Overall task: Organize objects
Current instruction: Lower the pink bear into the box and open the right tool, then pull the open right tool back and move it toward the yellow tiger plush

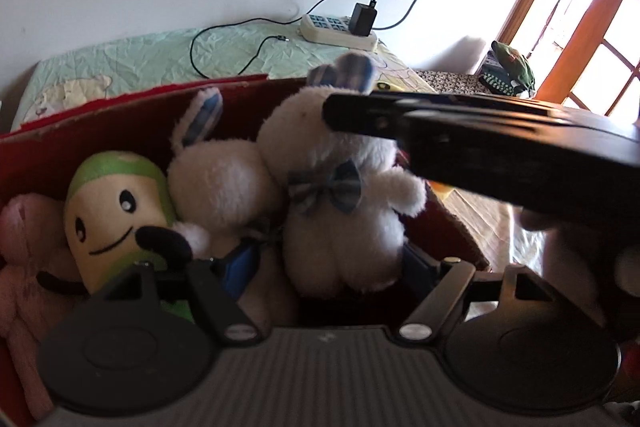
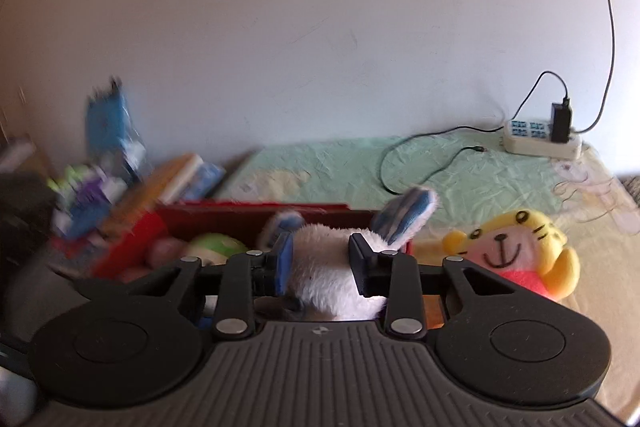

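the right hand-held gripper (image 2: pixel 320 265) is clamped on the head of a white bunny (image 2: pixel 326 267), holding it over the red box (image 2: pixel 256 213) on the bed (image 2: pixel 460 175). the left hand-held gripper (image 1: pixel 324 267) is spread wide around that bunny's body, its pads mostly hidden. a second bunny (image 1: pixel 224 179), a green plush (image 1: pixel 116 211) and a pink plush (image 1: pixel 24 251) lie in the box. a tiger plush (image 2: pixel 516 247) lies beside the box; a power strip (image 2: pixel 540 139) sits at the bed's far edge.
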### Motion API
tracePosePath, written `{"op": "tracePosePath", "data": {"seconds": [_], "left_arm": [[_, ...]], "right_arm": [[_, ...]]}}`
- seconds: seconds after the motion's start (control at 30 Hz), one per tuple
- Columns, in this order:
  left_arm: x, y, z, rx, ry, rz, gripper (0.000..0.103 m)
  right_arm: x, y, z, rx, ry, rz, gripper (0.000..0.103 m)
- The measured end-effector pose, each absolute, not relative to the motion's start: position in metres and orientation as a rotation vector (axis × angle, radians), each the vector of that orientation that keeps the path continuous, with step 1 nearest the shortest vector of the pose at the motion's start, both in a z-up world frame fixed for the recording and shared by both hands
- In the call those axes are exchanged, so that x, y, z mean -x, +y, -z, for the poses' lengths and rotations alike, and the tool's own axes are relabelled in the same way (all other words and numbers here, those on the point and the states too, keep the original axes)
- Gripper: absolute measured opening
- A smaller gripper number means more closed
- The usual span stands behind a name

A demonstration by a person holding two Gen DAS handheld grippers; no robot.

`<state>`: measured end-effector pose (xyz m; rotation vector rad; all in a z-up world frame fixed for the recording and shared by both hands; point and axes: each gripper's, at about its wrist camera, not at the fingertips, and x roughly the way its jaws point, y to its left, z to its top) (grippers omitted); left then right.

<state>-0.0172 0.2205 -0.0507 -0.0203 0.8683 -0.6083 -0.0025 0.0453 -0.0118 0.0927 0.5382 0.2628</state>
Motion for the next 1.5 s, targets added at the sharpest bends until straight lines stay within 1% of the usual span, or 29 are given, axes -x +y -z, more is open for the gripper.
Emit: {"op": "tracePosePath", "data": {"seconds": [0.1, 0.2, 0.27, 0.4, 0.63, 0.87, 0.93, 1.0, 1.1, 1.13, 1.2, 1.33, 1.5], "left_arm": [[0.018, 0.212, 0.052, -0.021, 0.864, 0.6, 0.08], [0.018, 0.205, 0.054, -0.044, 0.863, 0.598, 0.083], [0.017, 0.2, 0.055, -0.059, 0.868, 0.598, 0.084], [0.017, 0.195, 0.055, -0.075, 0.873, 0.594, 0.084], [0.021, 0.196, 0.053, -0.078, 0.878, 0.585, 0.084], [0.024, 0.197, 0.049, -0.076, 0.889, 0.553, 0.082], [0.027, 0.198, 0.048, -0.078, 0.886, 0.54, 0.082], [0.03, 0.199, 0.047, -0.077, 0.883, 0.526, 0.082], [0.033, 0.204, 0.045, -0.067, 0.887, 0.501, 0.083], [0.033, 0.204, 0.044, -0.064, 0.89, 0.492, 0.083], [0.032, 0.207, 0.044, -0.058, 0.898, 0.473, 0.084], [0.03, 0.202, 0.044, -0.085, 0.913, 0.415, 0.09], [0.027, 0.202, 0.045, -0.086, 0.932, 0.384, 0.091]], "right_arm": [[-0.008, 0.041, 0.018, -0.081, 0.583, -0.235, 0.033], [-0.011, 0.038, 0.022, -0.068, 0.597, -0.228, 0.032], [-0.013, 0.04, 0.025, -0.041, 0.59, -0.224, 0.028], [-0.016, 0.045, 0.03, 0.001, 0.577, -0.215, 0.026], [-0.003, 0.026, 0.022, -0.095, 0.581, -0.258, 0.028], [0.013, 0.021, 0.017, -0.19, 0.574, -0.35, 0.026], [0.011, 0.026, 0.02, -0.188, 0.598, -0.357, 0.022], [0.005, 0.028, 0.026, -0.201, 0.637, -0.346, 0.021], [-0.003, 0.023, 0.036, -0.27, 0.708, -0.319, 0.018], [-0.002, 0.021, 0.037, -0.293, 0.708, -0.315, 0.017], [0.003, 0.02, 0.036, -0.318, 0.708, -0.319, 0.017], [0.009, 0.018, 0.038, -0.341, 0.718, -0.317, 0.017], [0.016, 0.011, 0.039, -0.389, 0.724, -0.319, 0.015]]}}
